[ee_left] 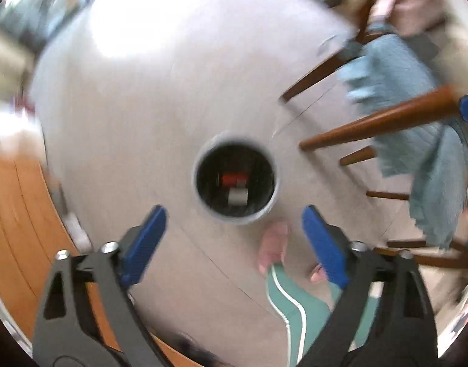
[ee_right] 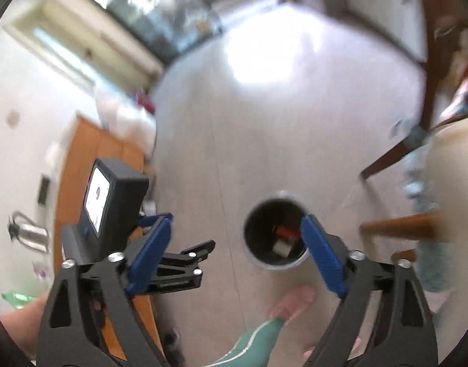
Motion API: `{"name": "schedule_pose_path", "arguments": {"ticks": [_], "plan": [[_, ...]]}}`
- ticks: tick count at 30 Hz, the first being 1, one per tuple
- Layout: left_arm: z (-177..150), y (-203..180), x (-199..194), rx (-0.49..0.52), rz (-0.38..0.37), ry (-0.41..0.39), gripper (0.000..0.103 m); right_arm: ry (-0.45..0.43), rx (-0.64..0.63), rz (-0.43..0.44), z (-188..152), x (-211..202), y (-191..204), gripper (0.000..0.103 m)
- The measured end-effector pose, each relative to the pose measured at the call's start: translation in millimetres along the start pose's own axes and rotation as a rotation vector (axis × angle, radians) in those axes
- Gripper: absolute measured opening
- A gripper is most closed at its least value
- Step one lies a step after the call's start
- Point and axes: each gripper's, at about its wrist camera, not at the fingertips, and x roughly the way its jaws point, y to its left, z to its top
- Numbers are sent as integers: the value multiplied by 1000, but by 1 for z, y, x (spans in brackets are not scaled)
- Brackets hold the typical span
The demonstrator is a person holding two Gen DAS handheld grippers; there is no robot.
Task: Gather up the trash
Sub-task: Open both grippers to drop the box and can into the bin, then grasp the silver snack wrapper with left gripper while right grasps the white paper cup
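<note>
In the left wrist view, an orange wood cabinet (ee_left: 16, 214) lies off to the left of the left gripper (ee_left: 234, 229). That gripper looks down on the floor (ee_left: 142, 107) from well above, its blue fingers (ee_left: 146, 241) spread wide with nothing between them. Just ahead of the fingertips and centred between them stands a round bin (ee_left: 235, 180), dark inside, with red and grey trash (ee_left: 235, 188) lying at its bottom. A bare foot (ee_left: 275, 246) and a green trouser leg (ee_left: 290, 302) with a white stripe show between the fingers, nearer the right one. To the right, brown chair legs (ee_left: 377, 124) slant across, with a blue cloth (ee_left: 411, 128) hanging over them.

In the right wrist view, the left gripper (ee_right: 185, 263) and its camera box sit just left of the right gripper (ee_right: 235, 253), partly behind its left finger, in front of the cabinet (ee_right: 81, 165). The right gripper's blue fingers (ee_right: 149, 257) also stand wide apart and empty. The bin (ee_right: 276, 267) lies ahead, its right side hidden by the right finger; the trash (ee_right: 284, 238) rests inside it. The foot (ee_right: 295, 301) is below the bin, between the fingers. A chair leg (ee_right: 399, 226) juts in at the right. Both views are blurred.
</note>
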Motion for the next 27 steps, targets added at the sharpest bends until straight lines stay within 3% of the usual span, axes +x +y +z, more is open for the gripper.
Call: {"name": "schedule_pose_path", "arguments": {"ticks": [4,7,11,15,18,21,27], "plan": [[47,-64,-90,124,-84,-187,96,-134,95,-139,-9,-106,-38,88],[77,-141,-146,243,-194,-295,96,-246,198,-235,-31,-183,-79,90],[93,-243,-166,412,-277,-299,96,-358,350,-381,-69,-264,-142,90],[94,-342,-180,585,-303,-337,96,-445,518,-397,-97,-322,-201,90],[103,-392,-179,669,-258,-354,96,-439,625,-418,-95,-344,-249,90],[111,-432,-154,772,-173,-352,96,-435,646,-385,-82,-353,-282,90],[138,-458,-115,798,-133,-209,96,-374,669,-354,-45,-336,-338,87]]}}
